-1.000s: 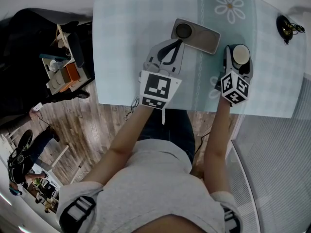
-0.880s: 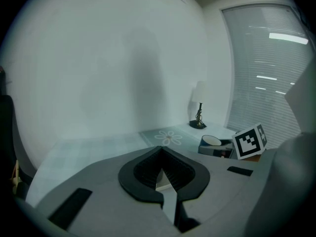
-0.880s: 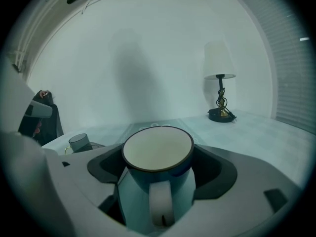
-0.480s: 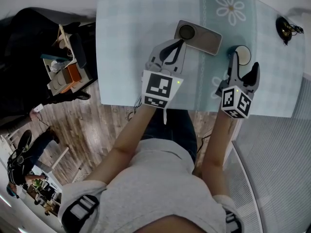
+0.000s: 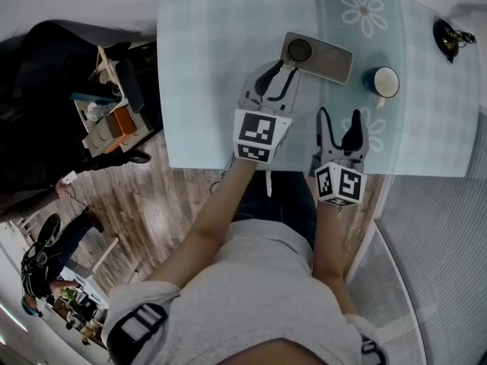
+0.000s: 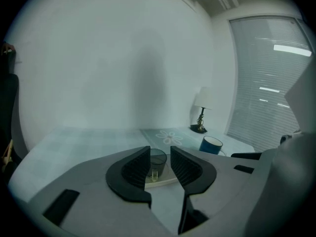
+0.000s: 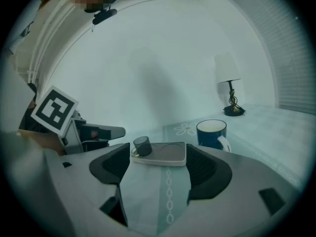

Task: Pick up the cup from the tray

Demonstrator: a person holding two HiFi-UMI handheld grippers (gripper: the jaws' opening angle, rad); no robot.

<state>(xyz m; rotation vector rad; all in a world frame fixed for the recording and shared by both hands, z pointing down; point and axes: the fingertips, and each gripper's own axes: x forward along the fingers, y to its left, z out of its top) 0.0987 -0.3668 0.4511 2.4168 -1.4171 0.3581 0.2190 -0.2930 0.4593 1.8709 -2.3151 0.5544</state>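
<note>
A small dark glass cup (image 5: pixel 299 49) stands on the left end of a flat grey tray (image 5: pixel 327 61) on the pale blue table (image 5: pixel 213 67). My left gripper (image 5: pixel 283 71) points at that end of the tray, just short of the cup. Its jaws are opening, a narrow gap apart. In the left gripper view the cup (image 6: pixel 157 159) shows through that gap, beyond the tips, untouched. My right gripper (image 5: pixel 340 120) stands open near the table's front edge with nothing between its fingers. In the right gripper view the cup (image 7: pixel 142 145) and tray (image 7: pixel 165 155) lie ahead.
A blue mug (image 5: pixel 384 82) with a white inside stands on the table right of the tray, apart from both grippers. A small dark lamp base (image 5: pixel 449 40) sits at the far right. Left of the table is wooden floor with a cluttered rack (image 5: pixel 106 112).
My right gripper let go of the blue mug, opened and drew back to the table's front edge. My left gripper edged toward the tray and its jaws parted.
</note>
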